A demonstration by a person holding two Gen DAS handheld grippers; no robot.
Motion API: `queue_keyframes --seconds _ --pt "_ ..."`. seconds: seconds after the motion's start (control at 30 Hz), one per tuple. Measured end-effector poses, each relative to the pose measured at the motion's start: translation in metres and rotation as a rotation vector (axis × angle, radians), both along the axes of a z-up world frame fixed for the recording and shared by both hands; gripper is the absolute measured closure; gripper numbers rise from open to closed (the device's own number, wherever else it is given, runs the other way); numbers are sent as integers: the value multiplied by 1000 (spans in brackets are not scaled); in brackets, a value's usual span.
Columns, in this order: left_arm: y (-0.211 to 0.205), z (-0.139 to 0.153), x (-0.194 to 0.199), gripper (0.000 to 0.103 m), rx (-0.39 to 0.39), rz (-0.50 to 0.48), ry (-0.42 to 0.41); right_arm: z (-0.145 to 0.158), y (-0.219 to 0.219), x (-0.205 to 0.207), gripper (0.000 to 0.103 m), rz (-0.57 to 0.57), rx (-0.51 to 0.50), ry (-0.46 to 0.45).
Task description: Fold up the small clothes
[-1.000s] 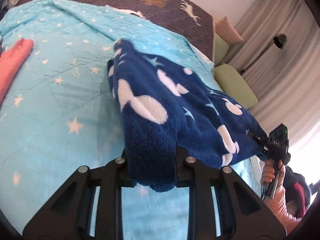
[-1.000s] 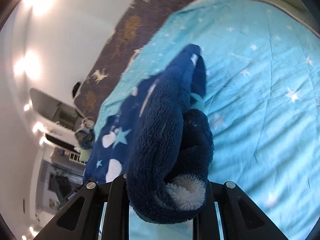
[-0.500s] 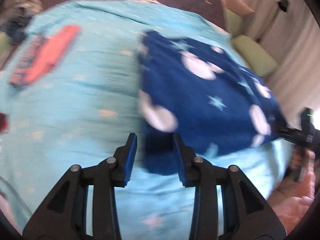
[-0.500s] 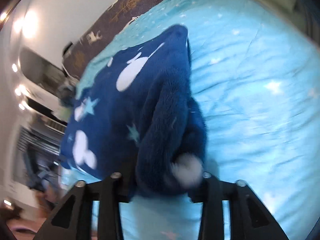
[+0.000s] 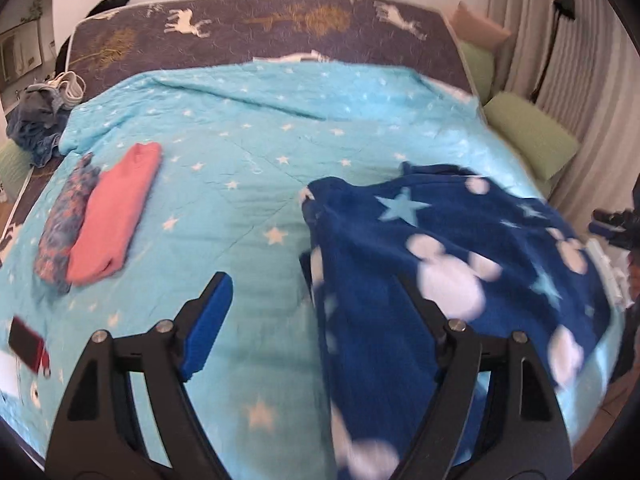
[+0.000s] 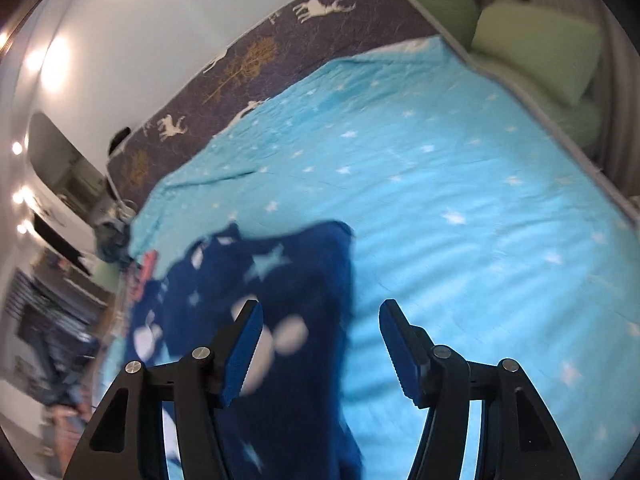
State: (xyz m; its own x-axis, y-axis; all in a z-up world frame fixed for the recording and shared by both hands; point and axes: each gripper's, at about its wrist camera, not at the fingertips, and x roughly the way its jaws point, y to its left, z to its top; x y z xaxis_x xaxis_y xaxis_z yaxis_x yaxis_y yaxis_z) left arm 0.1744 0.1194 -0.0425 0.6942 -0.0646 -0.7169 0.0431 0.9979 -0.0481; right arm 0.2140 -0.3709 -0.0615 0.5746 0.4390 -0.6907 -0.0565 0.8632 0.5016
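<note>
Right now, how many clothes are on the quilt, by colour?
Navy fleece: 1, spread out, both grippers open and off it
Pink: 1, folded
Floral: 1, folded, beside the pink
Total: 3 on the quilt
Left gripper, right gripper.

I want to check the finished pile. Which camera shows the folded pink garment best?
The left wrist view: the folded pink garment lies in full sight on the turquoise quilt, beside a floral folded piece. The right wrist view shows only a blurred reddish sliver past the navy fleece.
</note>
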Motion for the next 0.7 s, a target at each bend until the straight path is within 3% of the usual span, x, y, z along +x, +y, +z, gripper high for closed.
queue_keyframes --seconds 0.07,0.13,0.27,0.3,0.33,0.4,0.57,0.63,0.7 --pt "0 -12 27 23 -4 9 40 -10 5 28 41 16 -13 25" --pt "7 -28 57 23 -57 14 100 -23 14 54 41 23 -51 58" --pt "16 -48 93 23 -155 35 149 -52 27 88 41 69 -8 124" --pt "17 -49 100 31 -174 36 139 -56 27 89 53 81 1 123" --pt "17 -48 102 56 -183 35 119 -59 30 92 91 100 9 104" --pt "12 -41 105 85 -226 -15 80 -51 32 89 95 105 25 37" --pt "7 -2 73 84 -234 -102 -183 0 22 53 95 152 161 -266" --pt "10 -14 83 81 -163 -48 -154 -1 18 53 94 137 110 -284" --pt "14 -47 101 81 -69 36 -43 -28 16 71 89 87 7 -178"
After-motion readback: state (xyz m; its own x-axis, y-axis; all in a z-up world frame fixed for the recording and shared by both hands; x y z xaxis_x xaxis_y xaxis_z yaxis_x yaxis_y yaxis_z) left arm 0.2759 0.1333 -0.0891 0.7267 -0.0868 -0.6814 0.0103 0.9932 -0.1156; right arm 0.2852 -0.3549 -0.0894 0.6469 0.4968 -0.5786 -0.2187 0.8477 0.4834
